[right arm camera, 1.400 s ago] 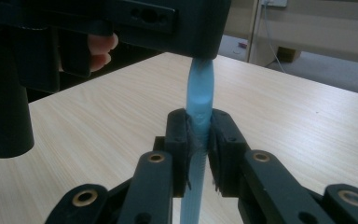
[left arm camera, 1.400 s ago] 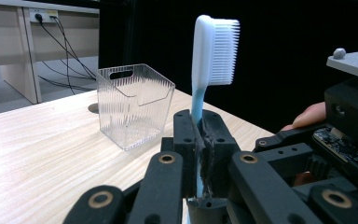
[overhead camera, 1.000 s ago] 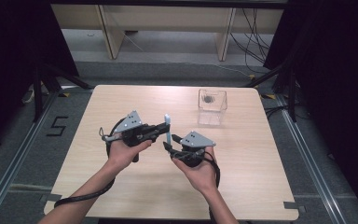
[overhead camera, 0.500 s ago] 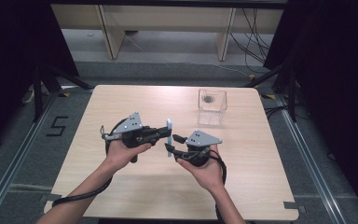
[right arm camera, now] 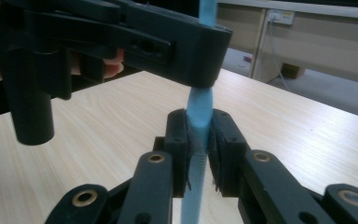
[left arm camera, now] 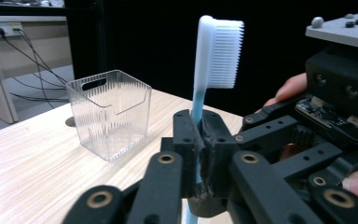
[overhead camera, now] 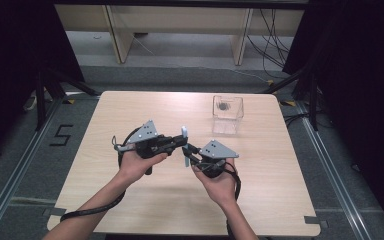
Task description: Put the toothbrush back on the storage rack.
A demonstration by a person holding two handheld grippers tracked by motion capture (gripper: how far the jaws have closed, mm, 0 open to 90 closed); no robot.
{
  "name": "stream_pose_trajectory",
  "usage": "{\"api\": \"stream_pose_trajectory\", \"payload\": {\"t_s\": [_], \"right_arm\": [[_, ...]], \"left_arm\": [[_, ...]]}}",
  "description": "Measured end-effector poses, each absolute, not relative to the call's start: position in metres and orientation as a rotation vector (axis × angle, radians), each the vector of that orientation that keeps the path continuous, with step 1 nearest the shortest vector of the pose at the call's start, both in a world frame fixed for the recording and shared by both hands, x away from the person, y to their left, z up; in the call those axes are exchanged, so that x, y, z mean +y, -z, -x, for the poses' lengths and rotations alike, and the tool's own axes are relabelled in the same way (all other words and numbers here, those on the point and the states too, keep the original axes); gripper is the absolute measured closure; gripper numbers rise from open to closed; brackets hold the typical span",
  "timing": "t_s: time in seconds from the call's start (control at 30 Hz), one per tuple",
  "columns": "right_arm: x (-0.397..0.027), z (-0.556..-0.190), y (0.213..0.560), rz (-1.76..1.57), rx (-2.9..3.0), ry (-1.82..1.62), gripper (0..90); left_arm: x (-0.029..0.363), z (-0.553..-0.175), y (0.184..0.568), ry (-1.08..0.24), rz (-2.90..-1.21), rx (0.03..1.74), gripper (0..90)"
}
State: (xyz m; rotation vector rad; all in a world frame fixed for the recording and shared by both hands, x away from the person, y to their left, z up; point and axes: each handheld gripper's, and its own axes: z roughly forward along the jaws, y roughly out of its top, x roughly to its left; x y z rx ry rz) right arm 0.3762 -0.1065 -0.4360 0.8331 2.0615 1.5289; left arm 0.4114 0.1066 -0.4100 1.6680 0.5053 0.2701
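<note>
Since 1 second ago, your 2 hands have drawn a little closer together near the centre of the high view, and the toothbrush (overhead camera: pixel 185 145) between them has stayed upright with only a slight shift.

Your left gripper (overhead camera: pixel 180 142) is pressed together on the toothbrush handle just below the head; in the left gripper view the pale blue handle runs up through the closed pads (left arm camera: pixel 190 140) and the white bristled head stands above them. Your right gripper (overhead camera: pixel 189 151) is pinching the same handle lower down, with its pads (right arm camera: pixel 182 140) closed against the blue shaft, and the left gripper crosses just above it in the right gripper view.

You are holding it at 2 heights on 1 handle, which reads as a hand-over: 1 claw keeps the brush steady while the other takes its grip.

The toothbrush sits above the table (overhead camera: pixel 130 110), clear of the wood, just below centre of the high view. Its long axis is close to vertical, head up, bristles facing right in the left gripper view.

The clear plastic box (overhead camera: pixel 227 114) stands upright and open-topped at the upper right of the table, well apart from both claws.
</note>
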Motion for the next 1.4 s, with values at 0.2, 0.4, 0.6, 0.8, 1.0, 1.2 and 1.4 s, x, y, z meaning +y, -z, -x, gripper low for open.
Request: {"api": "stream_pose_trajectory", "payload": {"t_s": [0.2,0.4,0.6,0.8,1.0,1.2,1.4], "right_arm": [[-0.117,-0.384,0.429,-0.904,2.024,-1.509,79.2],[-0.149,-0.405,0.413,-0.963,1.893,-1.47,79.2],[-0.182,-0.424,0.395,-1.034,1.766,-1.446,79.1],[-0.206,-0.436,0.388,-1.086,1.696,-1.433,79.1],[-0.214,-0.442,0.382,-1.105,1.662,-1.428,79.1],[-0.219,-0.448,0.377,-1.121,1.635,-1.415,79.1],[-0.221,-0.454,0.375,-1.118,1.594,-1.412,79.0]], "left_arm": [[0.118,-0.405,0.407,-0.356,-1.62,0.553,54.0],[0.156,-0.399,0.414,-0.459,-1.647,0.652,41.9],[0.195,-0.394,0.426,-0.539,-1.656,0.743,38.0],[0.226,-0.387,0.44,-0.568,-1.632,0.824,37.5],[0.245,-0.377,0.454,-0.595,-1.612,0.877,37.4],[0.257,-0.365,0.469,-0.591,-1.575,0.936,37.2],[0.262,-0.356,0.484,-0.594,-1.569,0.966,37.1]]}}
